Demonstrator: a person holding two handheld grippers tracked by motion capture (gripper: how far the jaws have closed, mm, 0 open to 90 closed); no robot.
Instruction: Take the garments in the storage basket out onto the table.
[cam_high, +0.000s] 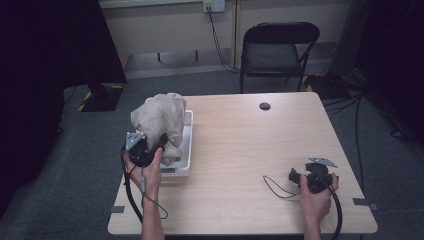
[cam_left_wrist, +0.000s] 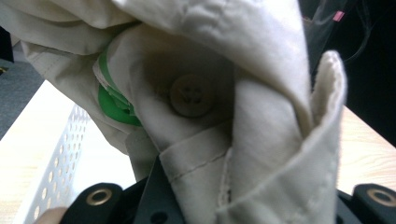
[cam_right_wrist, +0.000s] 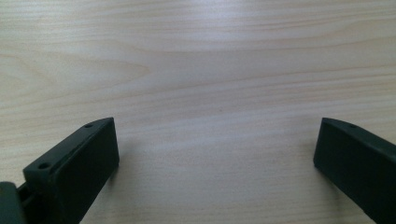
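A beige cloth garment (cam_high: 159, 119) is bunched up and lifted above a white perforated basket (cam_high: 186, 159) at the table's left side. My left gripper (cam_high: 161, 142) is shut on the garment's lower folds. In the left gripper view the garment (cam_left_wrist: 261, 140) hangs right in front of the camera, with a beige button (cam_left_wrist: 192, 95) and a green patch (cam_left_wrist: 114, 105) among its folds, and the basket (cam_left_wrist: 60, 158) lies below at the left. My right gripper (cam_high: 295, 176) rests low on the table at the right; its jaws stand open over bare wood (cam_right_wrist: 215, 158).
The wooden table (cam_high: 250, 145) has a round cable hole (cam_high: 265, 106) near its far edge. A thin black cable (cam_high: 275, 189) loops on the table beside the right gripper. A black folding chair (cam_high: 277, 50) stands behind the table.
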